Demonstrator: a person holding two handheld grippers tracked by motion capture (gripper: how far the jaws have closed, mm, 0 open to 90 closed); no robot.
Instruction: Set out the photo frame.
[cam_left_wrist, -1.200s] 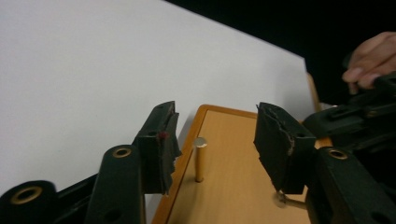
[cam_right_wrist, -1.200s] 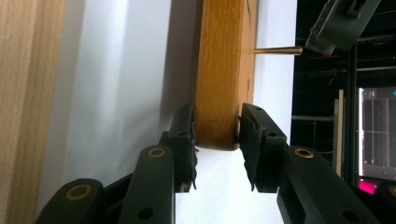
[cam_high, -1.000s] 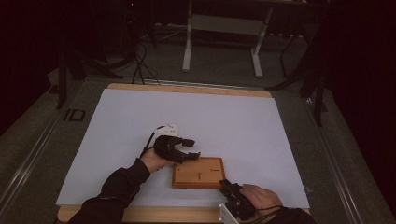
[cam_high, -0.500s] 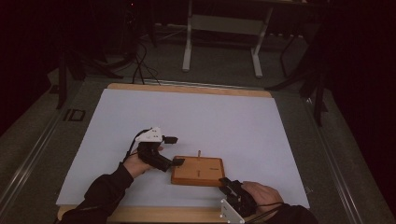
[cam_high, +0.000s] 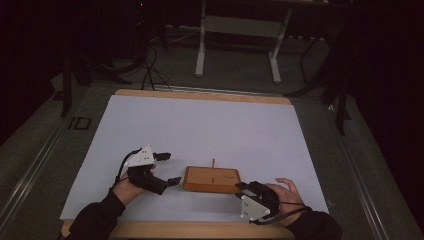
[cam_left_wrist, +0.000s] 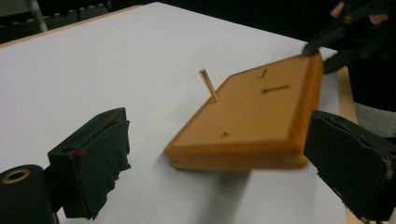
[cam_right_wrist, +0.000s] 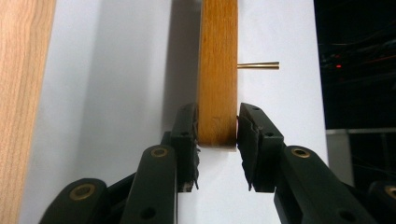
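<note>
One flat honey-brown wooden board (cam_high: 212, 179) with thin upright peg (cam_high: 213, 163), pinched by right tool (cam_high: 243, 187); left tool (cam_high: 170, 168) spread.

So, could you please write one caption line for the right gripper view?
Right claw clamps the edge of a wooden board above the white table; a thin brass pin sticks out.

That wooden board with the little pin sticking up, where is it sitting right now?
In the high view the wooden board lies near the front edge of the white sheet, between the open left gripper and the right gripper, which clamps its right end.
</note>
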